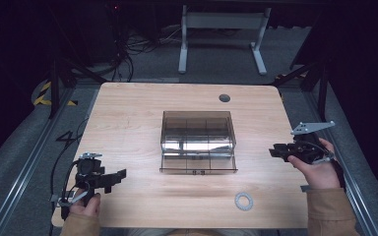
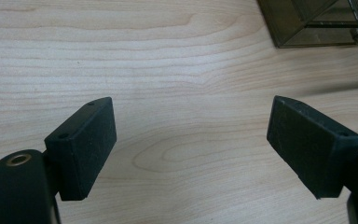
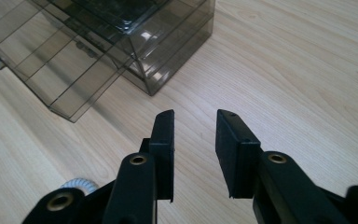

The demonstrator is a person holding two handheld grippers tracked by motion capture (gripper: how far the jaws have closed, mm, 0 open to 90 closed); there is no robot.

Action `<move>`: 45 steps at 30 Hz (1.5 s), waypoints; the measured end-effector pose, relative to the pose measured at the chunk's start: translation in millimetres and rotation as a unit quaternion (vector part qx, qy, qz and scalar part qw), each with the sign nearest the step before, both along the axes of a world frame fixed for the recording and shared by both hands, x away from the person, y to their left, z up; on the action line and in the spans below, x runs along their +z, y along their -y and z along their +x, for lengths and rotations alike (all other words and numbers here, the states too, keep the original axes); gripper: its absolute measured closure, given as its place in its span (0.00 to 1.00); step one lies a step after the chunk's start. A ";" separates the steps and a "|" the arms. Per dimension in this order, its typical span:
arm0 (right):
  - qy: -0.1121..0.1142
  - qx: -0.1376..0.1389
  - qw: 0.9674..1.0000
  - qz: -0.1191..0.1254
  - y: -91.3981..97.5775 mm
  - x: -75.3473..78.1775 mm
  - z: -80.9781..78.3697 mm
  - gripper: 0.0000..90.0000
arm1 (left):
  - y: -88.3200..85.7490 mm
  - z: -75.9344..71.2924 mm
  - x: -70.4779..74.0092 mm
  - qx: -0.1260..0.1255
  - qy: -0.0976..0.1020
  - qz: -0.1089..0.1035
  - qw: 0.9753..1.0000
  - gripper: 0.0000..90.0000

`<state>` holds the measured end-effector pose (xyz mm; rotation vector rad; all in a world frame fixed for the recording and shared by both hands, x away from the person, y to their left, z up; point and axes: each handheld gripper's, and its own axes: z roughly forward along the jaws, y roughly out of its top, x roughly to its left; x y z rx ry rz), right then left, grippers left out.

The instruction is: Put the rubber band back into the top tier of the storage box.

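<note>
Centre of the table (image 1: pixel 128 123), the smoky clear organizer box (image 1: pixel 198 141) sits with its lid folded down flat toward the person, and a small white ring (image 1: pixel 244 201) lies near the front edge, right of middle. The right gripper (image 1: pixel 278 151) hovers just off the box's right side, jaws partly apart, nothing between them; its own view catches the box's divided compartments and the ring at bottom left. The left gripper (image 1: pixel 120 177) hangs well apart at front left, jaws spread wide over bare wood, empty.
</note>
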<state>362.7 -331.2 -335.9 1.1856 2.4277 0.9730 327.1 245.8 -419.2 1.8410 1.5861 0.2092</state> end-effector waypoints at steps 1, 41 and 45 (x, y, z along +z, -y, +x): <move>0.001 0.004 1.000 0.000 0.0 0.6 -0.1 0.76 | 0.2 0.4 -0.2 0.001 0.000 0.001 1.000 0.18; 0.000 0.284 0.959 0.000 -52.4 36.9 -23.1 0.70 | 0.2 0.9 -0.6 0.003 -0.002 0.002 1.000 0.18; -0.004 0.284 0.959 -0.018 -55.9 34.1 -23.1 0.70 | 0.1 0.7 -0.4 0.003 -0.003 0.001 1.000 0.18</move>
